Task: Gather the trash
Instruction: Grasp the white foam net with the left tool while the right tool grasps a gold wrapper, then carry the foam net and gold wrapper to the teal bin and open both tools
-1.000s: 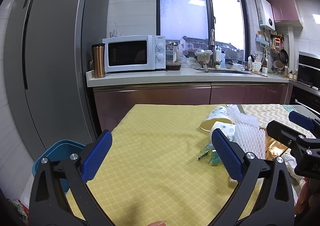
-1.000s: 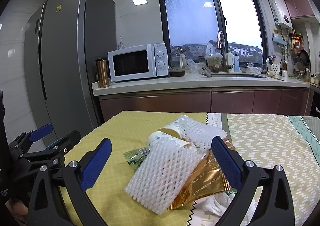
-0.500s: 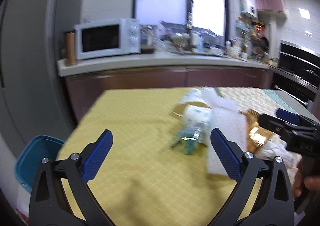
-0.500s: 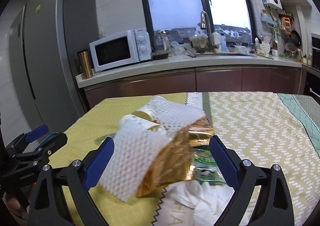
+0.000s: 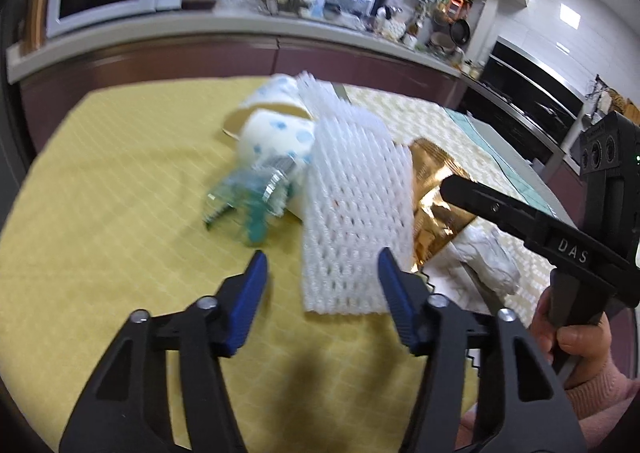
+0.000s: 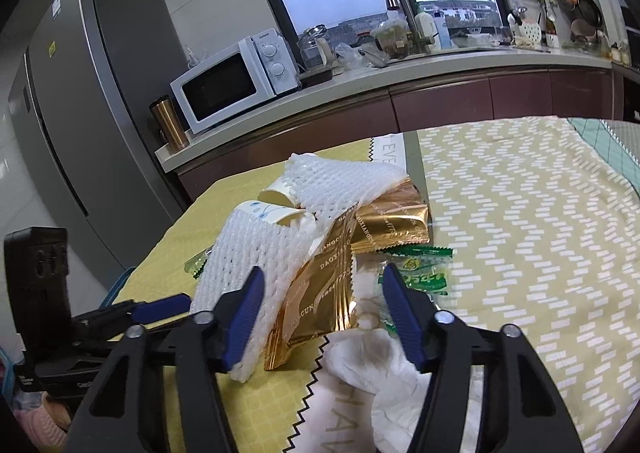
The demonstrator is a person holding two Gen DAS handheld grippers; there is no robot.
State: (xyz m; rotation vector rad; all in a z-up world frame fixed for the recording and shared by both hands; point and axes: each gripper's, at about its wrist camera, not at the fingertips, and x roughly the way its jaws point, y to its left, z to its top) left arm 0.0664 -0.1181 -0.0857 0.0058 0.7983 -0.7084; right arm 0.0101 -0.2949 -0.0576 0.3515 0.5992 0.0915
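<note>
A heap of trash is seen on the worktop (image 5: 100,181), on a yellow cloth. Two paper cups (image 5: 276,133) lie on their sides at the far end of the heap. A clear green-tinted wrapper (image 5: 248,205) lies against the nearer cup. A white foam net (image 5: 356,213) is draped over the cups' right side and reaches toward the camera. A second foam net (image 6: 344,181) covers the far cup. Gold foil wrappers (image 6: 332,281) lie under and right of the near net; a green sachet (image 6: 424,273) and crumpled white tissue (image 6: 380,357) lie beside them.

Left gripper (image 5: 322,285): fingers half apart and closing. The near edge of the foam net lies between the fingertips, nearer the right one; no pad contact is made out, the picture being blurred.

Right gripper (image 6: 322,301): fingers half apart and closing, above a gold wrapper and the tissue. The left finger stands in front of the foam net's corner; no pressing on anything is seen.

A hand (image 5: 576,337) in a pink sleeve is seen holding the right gripper's handle.
</note>
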